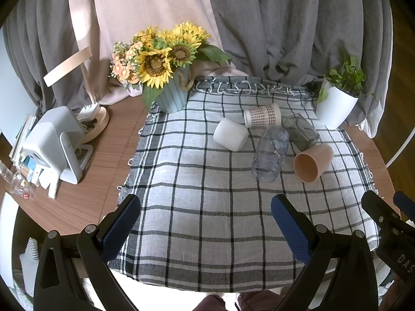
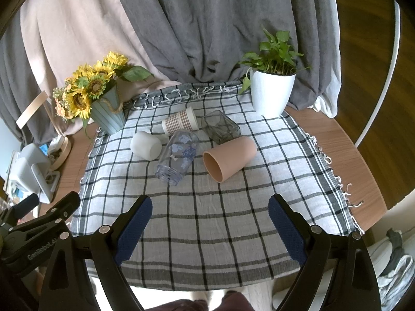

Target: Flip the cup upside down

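Several cups lie on their sides on the checked cloth (image 1: pixel 207 207) (image 2: pixel 207 220): a white cup (image 1: pixel 230 134) (image 2: pixel 145 145), a checked-pattern cup (image 1: pixel 262 115) (image 2: pixel 180 122), a clear cup with blue flowers (image 1: pixel 271 153) (image 2: pixel 179 156), a dark smoky glass (image 1: pixel 301 131) (image 2: pixel 220 127) and a pink cup (image 1: pixel 312 162) (image 2: pixel 228 158) with its mouth facing me. My left gripper (image 1: pixel 206 225) is open and empty above the cloth's near part. My right gripper (image 2: pixel 210 225) is open and empty too, well short of the cups.
A sunflower pot (image 1: pixel 172 96) (image 2: pixel 107 115) stands at the cloth's back left, a white plant pot (image 1: pixel 334 106) (image 2: pixel 271 92) at the back right. A white device (image 1: pixel 55 142) and a lamp base (image 1: pixel 97 123) sit on the wooden table (image 1: pixel 103 155) at left. Curtains hang behind.
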Demonstrator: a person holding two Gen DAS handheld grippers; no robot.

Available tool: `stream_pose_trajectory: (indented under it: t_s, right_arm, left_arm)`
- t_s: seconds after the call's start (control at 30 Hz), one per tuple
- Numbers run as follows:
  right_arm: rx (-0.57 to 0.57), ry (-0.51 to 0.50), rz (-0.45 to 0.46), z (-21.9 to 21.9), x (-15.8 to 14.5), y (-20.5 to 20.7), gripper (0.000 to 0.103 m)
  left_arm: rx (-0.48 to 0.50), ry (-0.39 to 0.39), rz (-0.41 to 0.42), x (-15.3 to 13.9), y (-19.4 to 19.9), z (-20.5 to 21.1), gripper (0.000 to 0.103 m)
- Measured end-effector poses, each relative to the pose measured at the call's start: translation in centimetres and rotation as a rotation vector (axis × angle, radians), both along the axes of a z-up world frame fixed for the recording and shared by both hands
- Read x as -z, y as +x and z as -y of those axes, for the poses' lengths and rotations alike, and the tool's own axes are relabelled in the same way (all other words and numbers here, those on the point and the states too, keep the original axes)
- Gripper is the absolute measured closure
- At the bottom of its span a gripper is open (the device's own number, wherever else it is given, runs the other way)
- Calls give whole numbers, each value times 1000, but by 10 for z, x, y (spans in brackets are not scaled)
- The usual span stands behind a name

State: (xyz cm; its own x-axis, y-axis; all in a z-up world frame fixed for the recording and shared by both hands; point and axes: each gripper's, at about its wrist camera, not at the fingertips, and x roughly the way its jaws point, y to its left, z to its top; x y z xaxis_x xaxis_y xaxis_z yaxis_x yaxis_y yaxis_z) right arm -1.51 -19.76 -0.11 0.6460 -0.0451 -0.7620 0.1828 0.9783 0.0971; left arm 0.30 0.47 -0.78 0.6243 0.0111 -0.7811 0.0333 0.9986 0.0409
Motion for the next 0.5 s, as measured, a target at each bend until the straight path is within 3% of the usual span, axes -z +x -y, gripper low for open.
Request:
stream_pose_trajectory:
  t_s: [0.23, 0.5]
  right_arm:
    - [2, 5, 5, 3, -3, 2, 12]
    - [18, 40, 17, 7, 8, 28, 12]
  left_arm:
    - [61, -38, -56, 5, 15, 9, 0]
    - [148, -35, -58, 5, 40, 24, 0]
